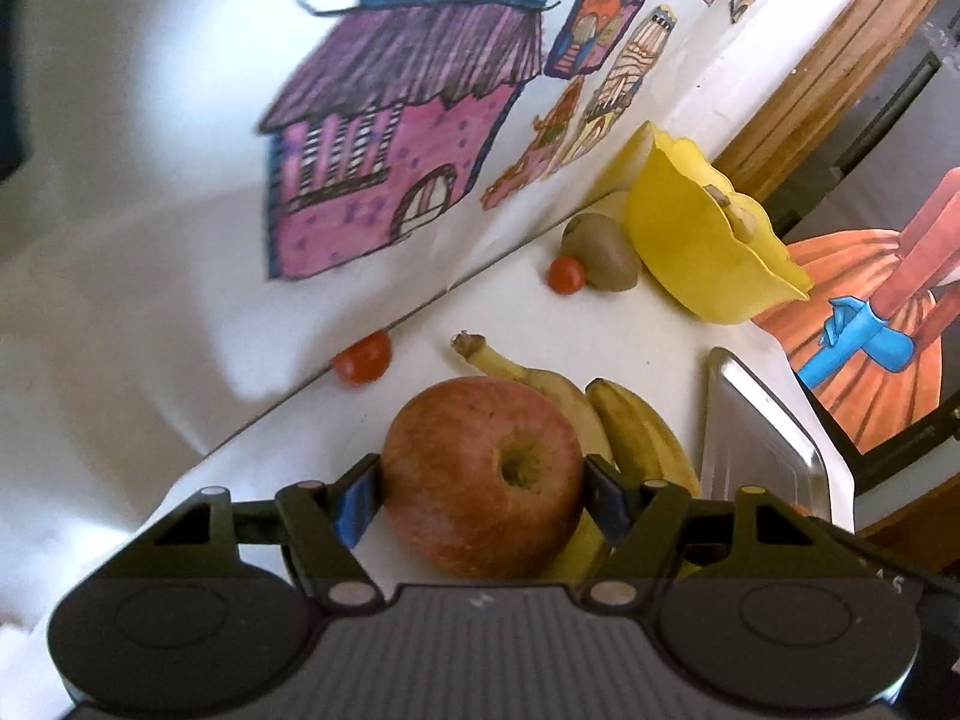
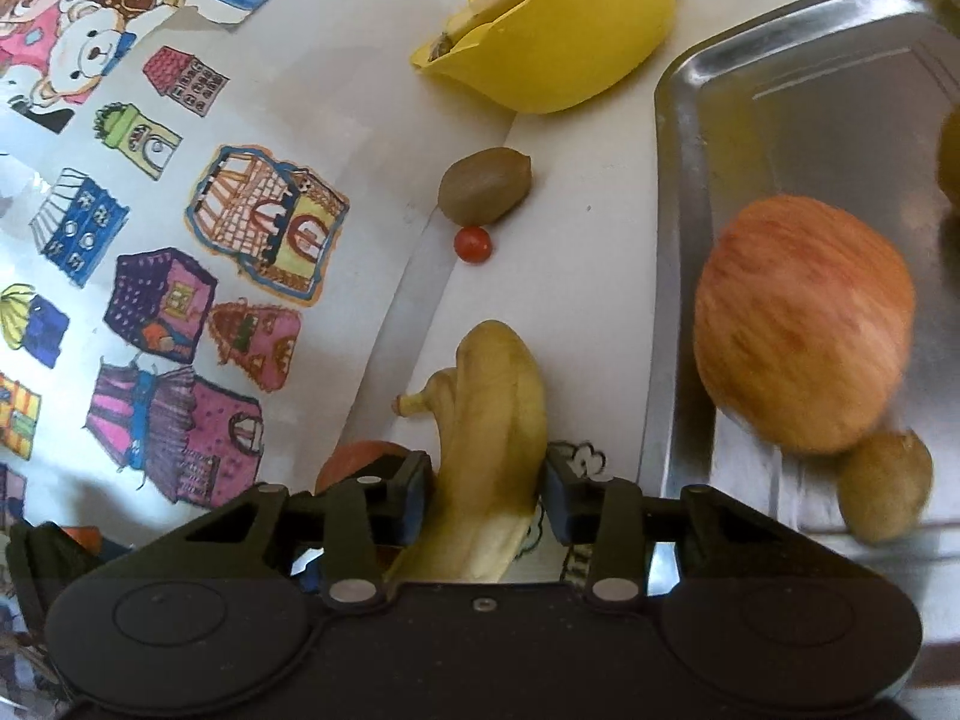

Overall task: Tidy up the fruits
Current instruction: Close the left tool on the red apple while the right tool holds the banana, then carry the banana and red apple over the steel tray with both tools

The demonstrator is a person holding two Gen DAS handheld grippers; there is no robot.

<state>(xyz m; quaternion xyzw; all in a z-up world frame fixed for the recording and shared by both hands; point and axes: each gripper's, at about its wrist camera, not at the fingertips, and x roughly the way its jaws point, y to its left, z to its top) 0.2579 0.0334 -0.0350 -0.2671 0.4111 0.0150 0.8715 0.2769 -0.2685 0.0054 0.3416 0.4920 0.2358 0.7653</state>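
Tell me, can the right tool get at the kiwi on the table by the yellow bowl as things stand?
Probably not yet. The right tool is closed around the banana, so it is occupied. The table between it and the kiwi looks clear, apart from a cherry tomato right in front of the kiwi.

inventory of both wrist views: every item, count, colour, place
tray: 1, silver metal, right of the loose fruit
apples: 2, red; one between the left jaws, the other in the tray
bananas: one bunch, yellow, beside the tray, between the right jaws
kiwis: 2, brown; one by the bowl, one in the tray
cherry tomatoes: 2, red; one by the kiwi, one at the paper's edge
bowl: 1, yellow, far end
drawings: many, multicoloured, left side
left gripper: black, blue pads, on the apple
right gripper: black, on the bananas
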